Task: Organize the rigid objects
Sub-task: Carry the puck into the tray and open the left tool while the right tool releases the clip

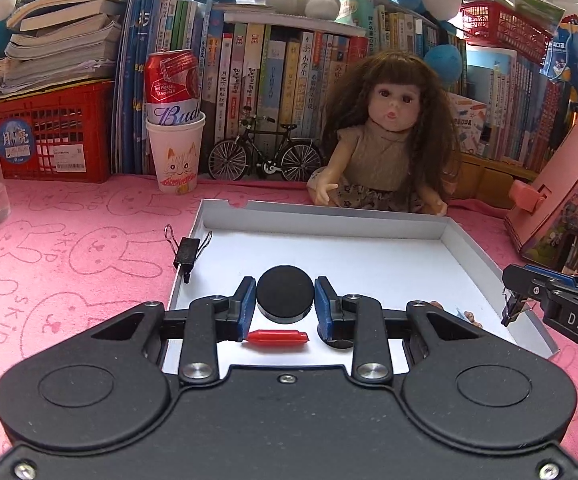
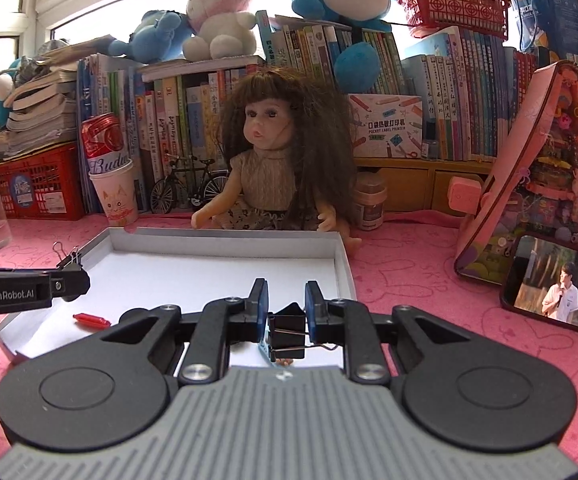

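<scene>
You hold both loads above the tray [image 1: 469,248]: left hand-held gripper [image 1: 285,300] clamped on the puck [image 1: 285,298]; right hand-held gripper [image 2: 287,304] on a clip [image 2: 287,334]; lower and release next.

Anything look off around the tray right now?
One black binder clip sits clipped on the white tray's left wall instead of lying inside like the red piece. Nothing looks spilled or broken.

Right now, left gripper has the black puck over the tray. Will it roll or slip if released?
The black puck is flat and round, so it should land flat, not roll. Its sides look smooth, so the left gripper may slip. The white tray has walls, likely containing slides.
</scene>
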